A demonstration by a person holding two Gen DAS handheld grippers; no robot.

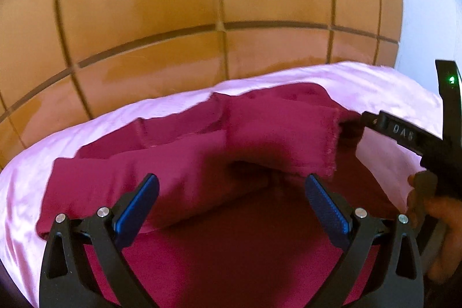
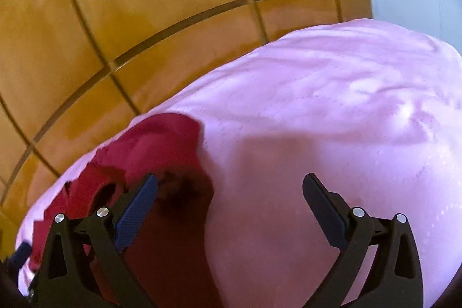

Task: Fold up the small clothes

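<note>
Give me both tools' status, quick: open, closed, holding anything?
Left tool: open, nothing held, over the crimson garment.
Right tool: open, empty, above the pink sheet beside the garment.

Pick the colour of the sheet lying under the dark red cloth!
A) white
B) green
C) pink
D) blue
C: the shiny pink sheet spreads out on all sides beneath the folded dark red cloth, in both wrist views.
</note>
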